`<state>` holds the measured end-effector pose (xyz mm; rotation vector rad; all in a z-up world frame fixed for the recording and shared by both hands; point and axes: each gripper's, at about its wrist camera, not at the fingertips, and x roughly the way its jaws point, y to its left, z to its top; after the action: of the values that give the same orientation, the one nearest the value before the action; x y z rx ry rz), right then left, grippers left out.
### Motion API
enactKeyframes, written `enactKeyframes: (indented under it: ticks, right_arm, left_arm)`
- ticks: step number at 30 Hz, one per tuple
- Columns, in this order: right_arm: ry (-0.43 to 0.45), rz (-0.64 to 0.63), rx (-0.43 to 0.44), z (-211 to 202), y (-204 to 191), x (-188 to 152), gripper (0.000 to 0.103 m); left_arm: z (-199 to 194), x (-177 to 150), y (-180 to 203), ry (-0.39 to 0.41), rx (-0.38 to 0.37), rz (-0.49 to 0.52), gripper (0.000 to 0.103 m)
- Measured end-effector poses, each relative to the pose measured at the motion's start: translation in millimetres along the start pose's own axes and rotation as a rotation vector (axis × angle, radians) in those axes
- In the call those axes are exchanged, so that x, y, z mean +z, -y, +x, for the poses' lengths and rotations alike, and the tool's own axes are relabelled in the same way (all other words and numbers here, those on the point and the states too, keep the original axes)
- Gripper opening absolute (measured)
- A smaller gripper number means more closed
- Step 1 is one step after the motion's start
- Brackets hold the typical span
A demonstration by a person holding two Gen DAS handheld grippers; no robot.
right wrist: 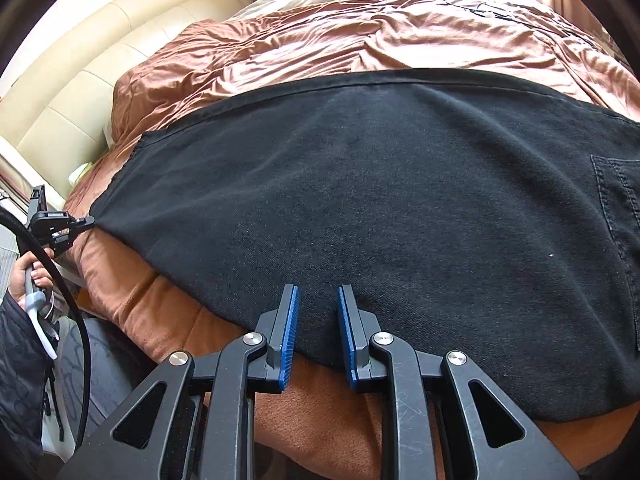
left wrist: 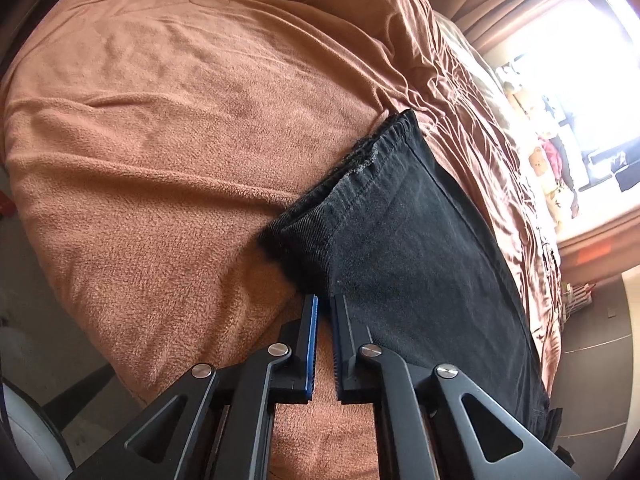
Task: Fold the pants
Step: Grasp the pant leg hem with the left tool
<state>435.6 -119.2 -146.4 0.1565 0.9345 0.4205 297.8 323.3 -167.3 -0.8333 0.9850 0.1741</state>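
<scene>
Black pants [left wrist: 400,220] [right wrist: 380,200] lie spread flat on a brown fleece blanket [left wrist: 160,160]. Their gathered end [left wrist: 380,140] faces the left wrist view, and a stitched pocket [right wrist: 616,208] shows at the right edge of the right wrist view. My left gripper [left wrist: 327,298] is shut on the near corner of that end. From the right wrist view it [right wrist: 86,222] pinches the corner, which is pulled taut to a point. My right gripper [right wrist: 320,290] holds the pants' near long edge, with black cloth filling the gap between its blue pads [right wrist: 290,320].
A crumpled brown satin cover [right wrist: 320,40] lies beyond the pants. A cream padded headboard [right wrist: 80,60] stands at the far left. A person's hand [right wrist: 24,276] grips the left tool's handle. The bed's edge drops to a dark floor [left wrist: 592,360] beside a bright window [left wrist: 580,40].
</scene>
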Motion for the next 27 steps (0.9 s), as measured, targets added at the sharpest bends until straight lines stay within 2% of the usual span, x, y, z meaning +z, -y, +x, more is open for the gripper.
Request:
enactKeyframes:
  ticks: [2, 6, 10, 16, 21, 24, 27]
  right_arm:
    - [0.005, 0.007, 0.001, 0, 0, 0, 0.017]
    - [0.008, 0.02, 0.009, 2, -4, -1, 0.017]
    - [0.013, 0.02, 0.014, 1, -8, -3, 0.017]
    - [0.031, 0.028, 0.015, 1, -10, -2, 0.017]
    - [0.051, -0.006, -0.039, 3, -22, 1, 0.017]
    - [0.072, -0.019, -0.083, 6, -30, 4, 0.017]
    - [0.089, -0.017, -0.089, 7, -36, 5, 0.017]
  left_arm:
    - [-1, -1, -5, -0.002, -0.019, -0.023, 0.028]
    - [2, -1, -11, -0.003, -0.053, -0.057, 0.032]
    - [12, 0, -15, -0.007, -0.085, -0.103, 0.033]
    - [19, 0, -17, 0.033, -0.124, -0.152, 0.033]
    - [21, 1, -16, 0.065, -0.154, -0.187, 0.033]
    - [21, 1, -12, 0.079, -0.167, -0.173, 0.033]
    - [23, -1, -8, 0.075, -0.189, -0.157, 0.033]
